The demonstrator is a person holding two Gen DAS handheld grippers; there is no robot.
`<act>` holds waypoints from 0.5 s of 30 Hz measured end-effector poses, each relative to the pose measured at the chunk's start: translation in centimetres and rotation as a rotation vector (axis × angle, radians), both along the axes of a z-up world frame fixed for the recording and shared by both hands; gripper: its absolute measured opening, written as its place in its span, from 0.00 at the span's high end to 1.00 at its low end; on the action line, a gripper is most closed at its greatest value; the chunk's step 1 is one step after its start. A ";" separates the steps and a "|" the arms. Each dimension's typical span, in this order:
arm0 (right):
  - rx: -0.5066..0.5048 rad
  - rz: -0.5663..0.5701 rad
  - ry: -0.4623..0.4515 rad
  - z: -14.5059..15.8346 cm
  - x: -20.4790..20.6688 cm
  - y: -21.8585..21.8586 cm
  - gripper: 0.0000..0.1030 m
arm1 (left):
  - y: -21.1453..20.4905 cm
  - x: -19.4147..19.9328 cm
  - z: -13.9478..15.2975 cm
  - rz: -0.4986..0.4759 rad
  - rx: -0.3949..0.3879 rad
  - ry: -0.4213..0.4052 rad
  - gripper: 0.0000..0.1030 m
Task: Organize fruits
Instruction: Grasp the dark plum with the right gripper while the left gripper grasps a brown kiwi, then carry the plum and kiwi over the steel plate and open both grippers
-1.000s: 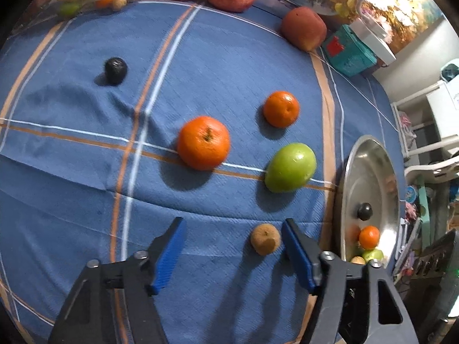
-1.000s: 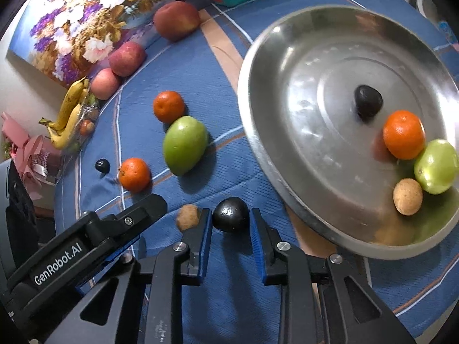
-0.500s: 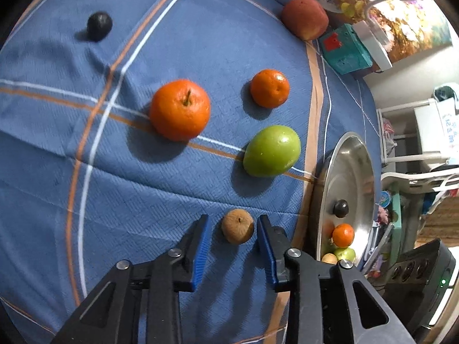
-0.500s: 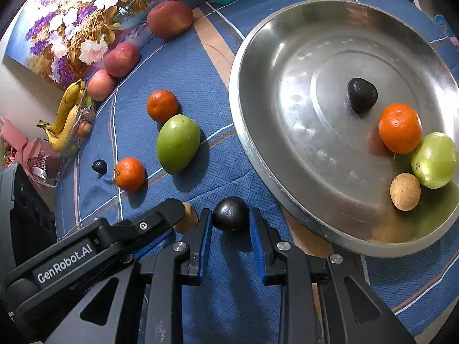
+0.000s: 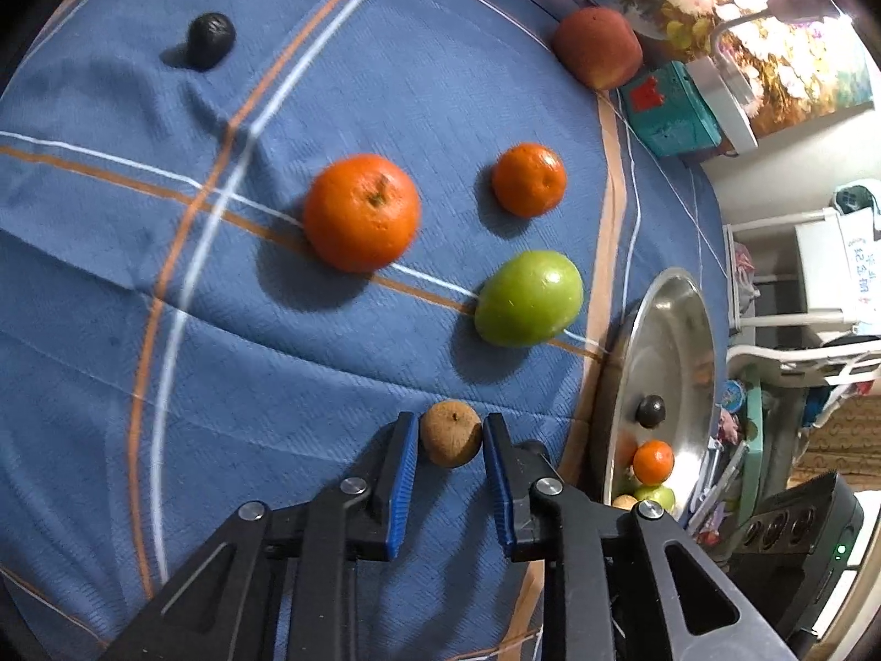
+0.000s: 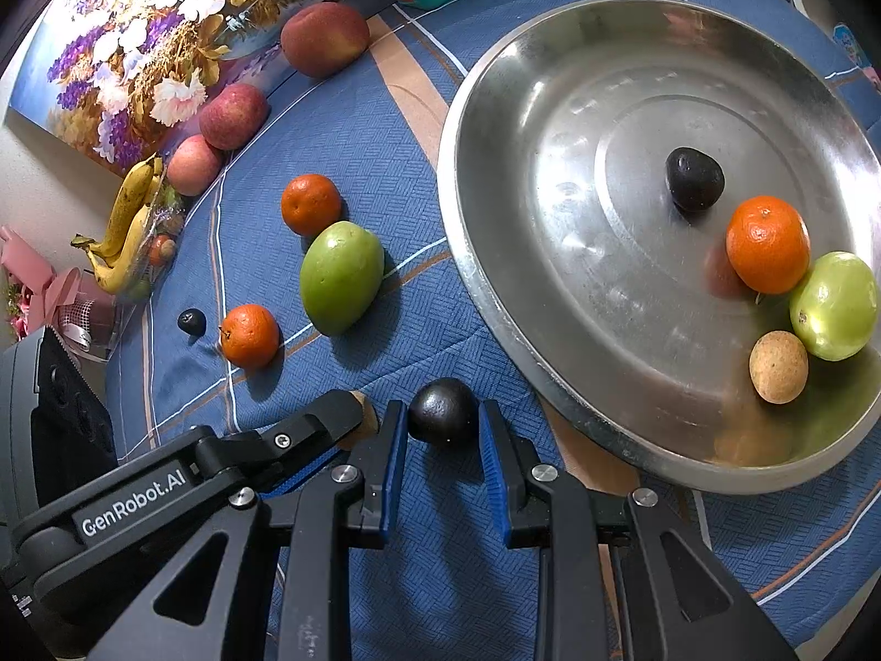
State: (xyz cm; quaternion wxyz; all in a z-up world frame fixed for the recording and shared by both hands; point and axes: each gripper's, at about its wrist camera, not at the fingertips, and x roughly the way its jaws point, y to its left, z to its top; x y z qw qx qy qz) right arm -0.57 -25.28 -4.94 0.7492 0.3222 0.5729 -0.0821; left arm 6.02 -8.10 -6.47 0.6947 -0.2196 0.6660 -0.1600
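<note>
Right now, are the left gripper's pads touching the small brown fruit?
Touching. The left wrist view shows both blue pads of the left gripper pressed against the small brown fruit, no gap either side.

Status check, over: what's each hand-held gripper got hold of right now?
Left hand-held gripper shut on small brown fruit. Right hand-held gripper shut on dark round fruit. Metal tray alongside, path clear.

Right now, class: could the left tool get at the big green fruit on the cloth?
Probably not at once: the left tool is shut on the small brown fruit. The green fruit lies just beyond, unobstructed.
</note>
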 end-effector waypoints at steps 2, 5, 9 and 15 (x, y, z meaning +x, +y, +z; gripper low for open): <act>0.001 -0.001 0.000 0.0 0.0 0.0 0.73 | 0.8 0.2 0.3 0.020 0.024 -0.018 0.75; 0.001 0.000 0.000 0.0 0.0 -0.1 0.73 | 2.1 0.6 1.1 0.054 0.078 -0.058 0.75; 0.001 0.001 0.000 0.0 0.0 -0.1 0.73 | 3.9 1.1 2.1 0.106 0.084 -0.089 0.75; -0.004 0.006 0.000 0.1 0.0 0.0 0.74 | 5.5 1.4 3.5 0.140 0.068 -0.128 0.75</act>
